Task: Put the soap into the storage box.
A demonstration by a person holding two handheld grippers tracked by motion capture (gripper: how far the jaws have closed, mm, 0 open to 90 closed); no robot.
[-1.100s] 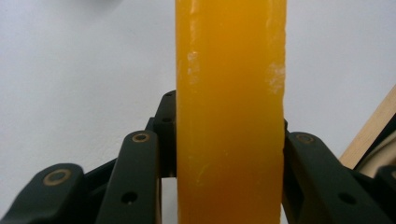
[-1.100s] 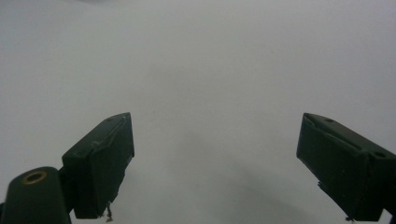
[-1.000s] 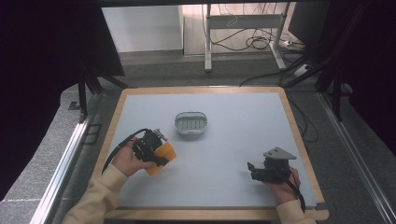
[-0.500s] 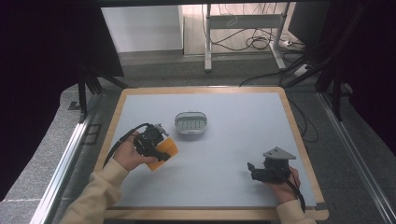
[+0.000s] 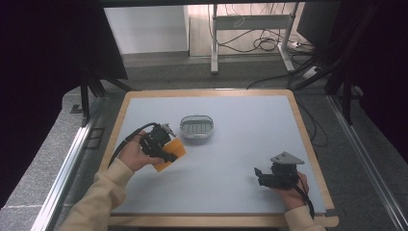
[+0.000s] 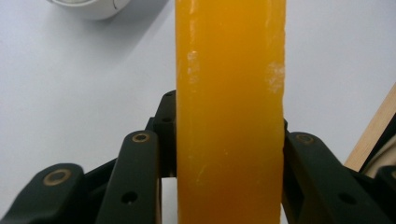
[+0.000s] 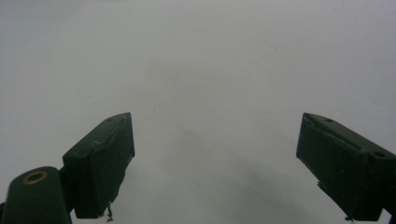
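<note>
The left gripper is closed on an orange block, so the picking up seems already done. In the high view the block is held near the left edge of the desk, a little toward the person from a small white dish with a slotted bottom. I think the block should go into this dish, but it is not there yet; carrying it over and letting it go are the steps that are left. I cannot tell if the block is lifted or touches the desk.

The right gripper rests near the right front corner of the desk. Its fingers stand wide apart and hold nothing.

The left gripper view shows the grip well: the orange block stands between the two black fingers, which press on both of its sides, and its surface has some pale scuff marks. A piece of the white dish appears at the top left there. The high view does not give these details, but it shows how the block, the dish and both hands lie on the desk. The right gripper view shows the bare grey surface between its open fingers.
</note>
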